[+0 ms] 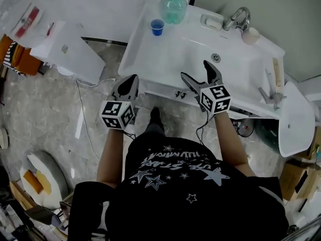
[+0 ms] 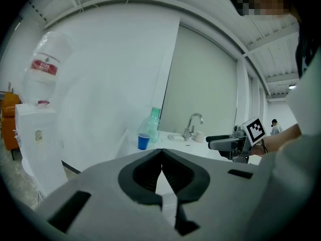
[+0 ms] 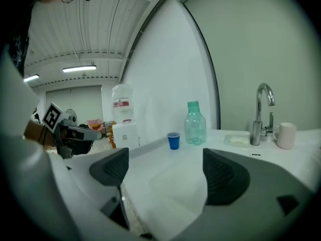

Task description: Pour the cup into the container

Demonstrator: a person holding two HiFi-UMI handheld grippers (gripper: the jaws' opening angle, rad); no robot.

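Left claw (image 1: 131, 78) closed, near sink (image 1: 145, 49) front | right claw (image 1: 195, 70) wide, empty, over sink edge

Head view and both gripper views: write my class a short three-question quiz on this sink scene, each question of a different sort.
1. True or false: the cup stands next to the bottle on the sink.
2. The right tongs are: A shut, B open, C gripping the cup.
3. What do the left tongs hold?
Key: 1 true; 2 B; 3 nothing, they are shut and empty.
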